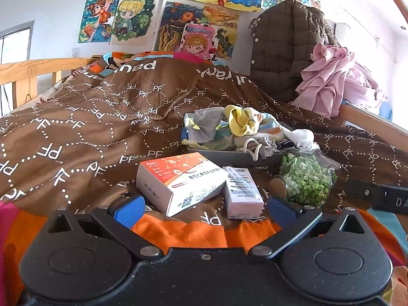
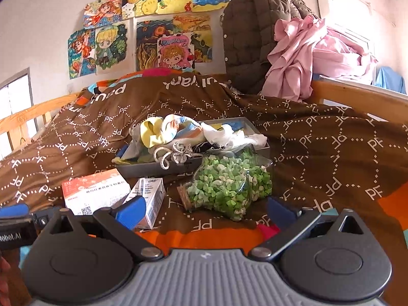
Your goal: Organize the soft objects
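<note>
- Brown PF-print quilt [image 1: 107,117] across a wooden-railed bed, drawings [image 1: 183,12] on the wall behind, quilted coat [image 1: 283,51] and pink cloth [image 1: 334,76] heaped at the far end.
- Grey tray [image 2: 142,165] mid-bed, piled with soft cloths [image 2: 173,130], possibly socks.
- Just in front: 2 cartons [image 1: 178,183], star-shaped jar [image 2: 227,188] on its side.
- Left gripper [image 1: 204,206] and right gripper [image 2: 204,210] low over the quilt, fingers spread wide, holding nothing.

White wall [image 1: 61,12] with drawings [image 1: 132,20], wooden bed frame [image 1: 28,71], window [image 1: 12,48]
</note>
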The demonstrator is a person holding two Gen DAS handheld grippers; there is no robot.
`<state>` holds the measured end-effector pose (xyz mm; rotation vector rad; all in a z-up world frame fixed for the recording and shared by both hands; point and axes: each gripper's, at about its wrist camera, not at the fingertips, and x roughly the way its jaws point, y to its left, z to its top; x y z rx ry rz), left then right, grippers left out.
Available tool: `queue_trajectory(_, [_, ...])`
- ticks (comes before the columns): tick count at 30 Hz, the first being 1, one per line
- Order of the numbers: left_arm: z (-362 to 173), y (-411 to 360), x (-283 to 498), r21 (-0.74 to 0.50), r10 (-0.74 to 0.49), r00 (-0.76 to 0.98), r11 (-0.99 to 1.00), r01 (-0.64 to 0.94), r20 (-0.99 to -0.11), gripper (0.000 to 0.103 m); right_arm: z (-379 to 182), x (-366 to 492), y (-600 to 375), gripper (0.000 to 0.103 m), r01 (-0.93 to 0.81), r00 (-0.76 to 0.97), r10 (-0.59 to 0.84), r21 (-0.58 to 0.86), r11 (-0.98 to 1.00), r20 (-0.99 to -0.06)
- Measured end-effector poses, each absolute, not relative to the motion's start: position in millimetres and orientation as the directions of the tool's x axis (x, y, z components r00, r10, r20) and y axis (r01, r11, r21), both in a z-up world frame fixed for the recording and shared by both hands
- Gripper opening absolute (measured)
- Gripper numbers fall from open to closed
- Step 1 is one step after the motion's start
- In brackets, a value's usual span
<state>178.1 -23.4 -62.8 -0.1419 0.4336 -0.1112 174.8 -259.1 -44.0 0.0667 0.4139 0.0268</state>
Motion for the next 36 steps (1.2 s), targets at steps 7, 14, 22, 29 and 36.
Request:
queue_trajectory(7, [-65.2, -21.8, 179.3, -0.160, -0.130, 0.902, 0.985, 0.068, -0.412, 0.102, -48.1, 175.9, -260.9, 0.103, -0.025, 0.919, 0.055, 0.082, 0.996, -0.390])
queue_trajectory(14, [-68.2, -23.2, 177.1, -0.156, -0.130, 0.900, 0.985, 0.070, -0.416, 0.102, -50.2, 175.8, -260.5, 0.103, -0.050, 0.920, 0.071, 0.063, 0.997, -0.387])
queue_trajectory(22, [-68.6, -23.4, 177.0, -0.155, -0.128, 0.900, 0.986, 0.069, -0.417, 0.102, -51.9, 176.1, -253.8, 0.103, -0.072, 0.919, 0.070, 0.011, 0.997, -0.389])
queue_trajectory(29, [-71.0, -24.8, 174.7, -0.151, -0.125, 0.899, 0.986, 0.067, -0.419, 0.102, -52.6, 178.3, -257.8, 0.103, -0.057, 0.916, 0.060, 0.020, 0.998, -0.397])
queue_trajectory(36, [-73.5, -25.5, 174.1, -0.149, -0.125, 0.898, 0.987, 0.068, -0.422, 0.102, -54.7, 179.4, -259.7, 0.103, -0.049, 0.912, 0.055, 0.026, 0.998, -0.407])
